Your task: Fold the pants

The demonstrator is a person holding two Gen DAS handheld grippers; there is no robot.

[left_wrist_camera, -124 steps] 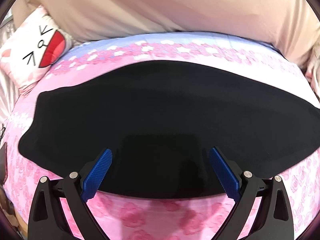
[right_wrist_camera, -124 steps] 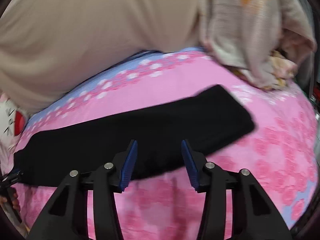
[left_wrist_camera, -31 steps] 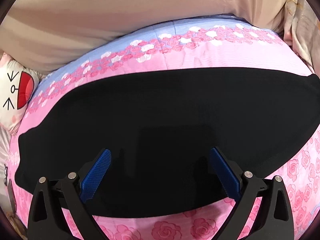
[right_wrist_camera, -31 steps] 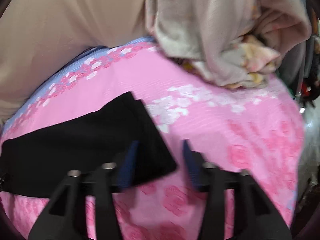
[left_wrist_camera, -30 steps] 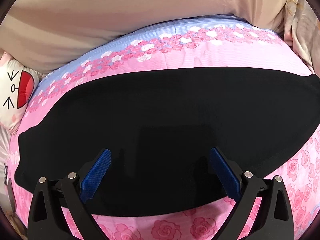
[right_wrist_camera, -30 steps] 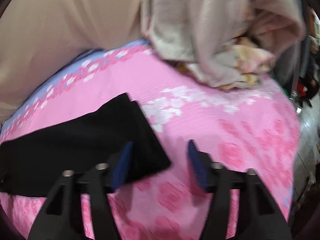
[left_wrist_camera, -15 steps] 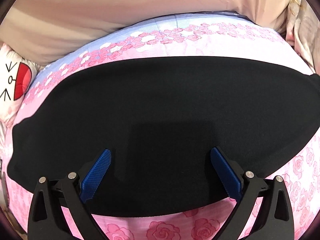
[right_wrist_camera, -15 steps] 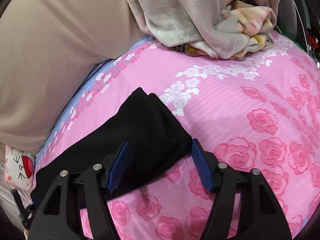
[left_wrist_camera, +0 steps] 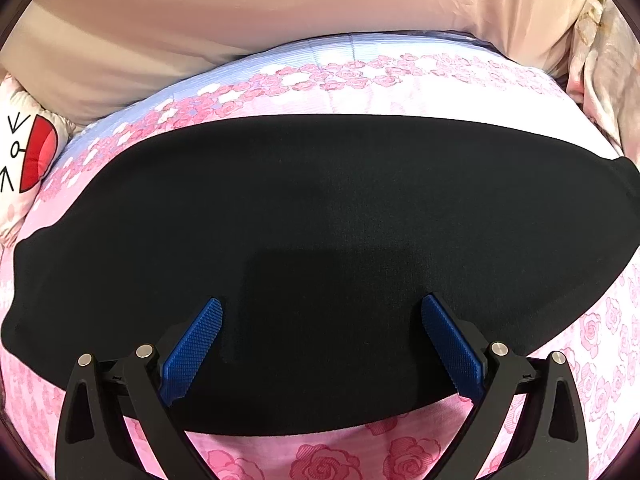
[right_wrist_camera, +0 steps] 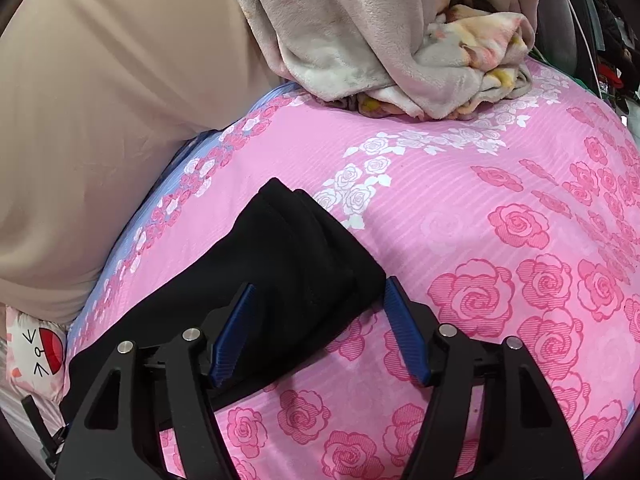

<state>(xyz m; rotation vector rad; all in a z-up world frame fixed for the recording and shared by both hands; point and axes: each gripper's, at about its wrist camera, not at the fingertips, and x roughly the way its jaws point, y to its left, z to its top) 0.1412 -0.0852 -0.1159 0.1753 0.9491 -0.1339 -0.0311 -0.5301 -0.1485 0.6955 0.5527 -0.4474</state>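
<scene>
The black pants (left_wrist_camera: 320, 240) were laid flat and lengthwise across the pink rose-printed bed (left_wrist_camera: 320, 456), apparently already folded leg on leg. On the left, the left tool (left_wrist_camera: 320, 340) was held wide apart above the middle of the cloth, with nothing gripped. On the right, the right tool (right_wrist_camera: 316, 320) was also apart, its fingers astride the near corner of the cuff end (right_wrist_camera: 304, 248). Both layers should probably be pinched together there, so that the hem is carried over evenly.
</scene>
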